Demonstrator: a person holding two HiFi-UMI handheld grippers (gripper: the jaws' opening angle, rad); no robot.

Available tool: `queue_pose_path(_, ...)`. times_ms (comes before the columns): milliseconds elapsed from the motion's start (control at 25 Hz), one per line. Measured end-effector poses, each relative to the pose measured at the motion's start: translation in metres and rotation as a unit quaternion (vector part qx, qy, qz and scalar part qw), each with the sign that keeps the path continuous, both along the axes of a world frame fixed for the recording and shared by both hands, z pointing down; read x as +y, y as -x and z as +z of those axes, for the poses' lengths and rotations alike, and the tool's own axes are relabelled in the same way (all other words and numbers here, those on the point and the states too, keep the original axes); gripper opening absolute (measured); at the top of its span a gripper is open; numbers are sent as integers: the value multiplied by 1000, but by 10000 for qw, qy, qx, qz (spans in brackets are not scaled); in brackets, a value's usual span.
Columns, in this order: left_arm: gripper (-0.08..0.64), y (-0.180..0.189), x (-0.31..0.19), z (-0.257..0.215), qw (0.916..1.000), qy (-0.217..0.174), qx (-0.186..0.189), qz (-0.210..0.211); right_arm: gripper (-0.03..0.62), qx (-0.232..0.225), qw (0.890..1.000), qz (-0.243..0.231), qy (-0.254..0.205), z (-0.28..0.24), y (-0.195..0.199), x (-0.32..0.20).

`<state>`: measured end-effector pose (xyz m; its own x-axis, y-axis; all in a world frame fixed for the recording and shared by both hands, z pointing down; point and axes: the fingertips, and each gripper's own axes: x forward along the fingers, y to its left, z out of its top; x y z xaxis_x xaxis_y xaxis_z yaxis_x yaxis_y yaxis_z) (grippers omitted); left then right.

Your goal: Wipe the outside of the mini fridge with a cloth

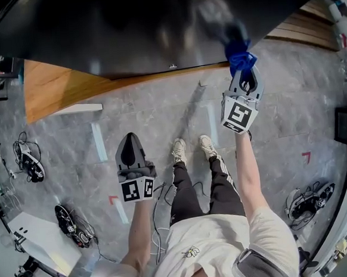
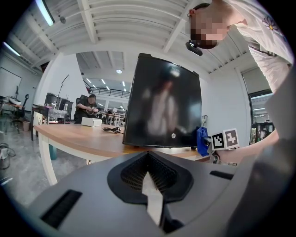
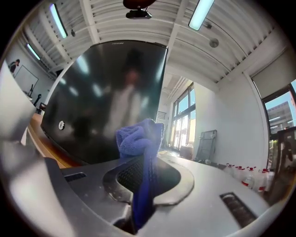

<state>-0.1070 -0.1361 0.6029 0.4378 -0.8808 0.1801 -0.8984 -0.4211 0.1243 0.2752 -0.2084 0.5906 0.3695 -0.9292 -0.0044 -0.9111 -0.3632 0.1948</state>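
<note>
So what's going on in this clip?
A person stands in front of a black mini fridge that sits on a wooden table, with a gripper in each hand. The right gripper is shut on a blue cloth and holds it up by the fridge's lower right front corner. Whether the cloth touches the fridge is hard to tell. The left gripper hangs low and away from the fridge, its jaws together on nothing.
</note>
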Motion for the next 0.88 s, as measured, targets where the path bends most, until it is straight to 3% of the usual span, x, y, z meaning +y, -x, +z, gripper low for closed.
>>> queue_pose_path(200,5,-3,-2,-15,9999,-137,74,-59,61,-136,9998,84,139,-2,0,4)
queue_pose_path(320,5,-13,-6,-46,9993,-351,104,-49,61,-134,9999,48,60,-41,-2,22)
queue_pose_path(440,5,-11,-12,-93,9975,-689,129,-88,61,63,9988,-474,-110,-107,25,37)
queue_pose_path(560,5,-23,-19,-149,9938,-1056,307,-126,61,132,9926,-1206,100,-163,50,59)
queue_pose_path(720,5,-54,-22,-222,9882,-1460,462,13,61,-339,9877,-1515,-182,-228,69,92)
queue_pose_path(880,5,-82,-14,-259,9874,-1416,610,361,61,-1142,9767,-1773,-399,-249,99,115)
